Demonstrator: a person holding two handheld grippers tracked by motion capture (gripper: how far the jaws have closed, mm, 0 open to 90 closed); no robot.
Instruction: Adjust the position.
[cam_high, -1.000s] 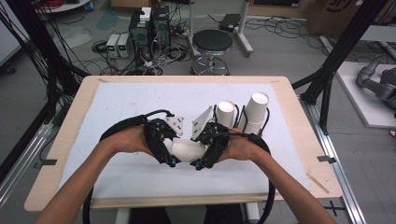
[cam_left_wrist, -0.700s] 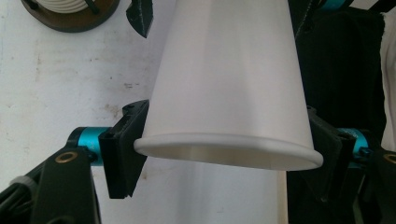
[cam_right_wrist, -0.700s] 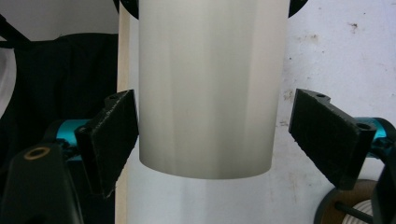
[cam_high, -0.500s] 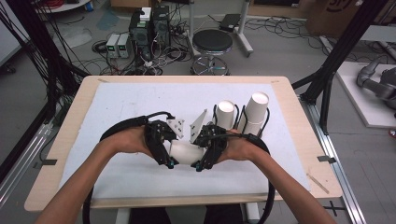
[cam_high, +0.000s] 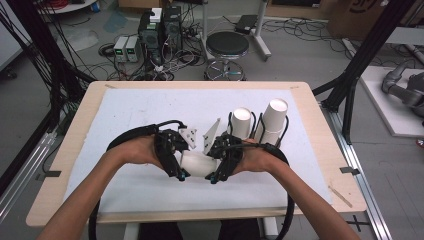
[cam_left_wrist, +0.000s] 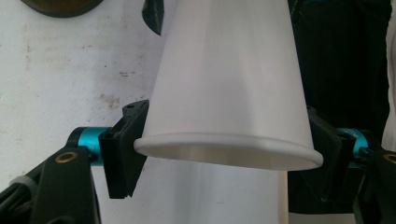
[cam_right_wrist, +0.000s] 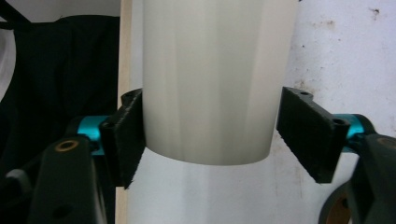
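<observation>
A white paper cup (cam_high: 197, 162) lies on its side just above the white mat, held between my two grippers. In the high view my left gripper (cam_high: 181, 167) grips its left end and my right gripper (cam_high: 216, 170) its right end. The left gripper view has the left gripper (cam_left_wrist: 229, 156) shut on the cup (cam_left_wrist: 229, 79) just behind its wide rolled rim. Seen from the right gripper view, the right gripper (cam_right_wrist: 212, 140) is shut on the cup's (cam_right_wrist: 210, 74) narrower end. Whether this is one cup or nested ones, I cannot tell.
Two upright stacks of white cups (cam_high: 241, 122) (cam_high: 274, 117) stand in black wire holders just beyond my right hand. The white mat (cam_high: 125, 110) covers most of the wooden table (cam_high: 65, 145). A stool (cam_high: 227, 47) and electronics stand on the floor beyond the table.
</observation>
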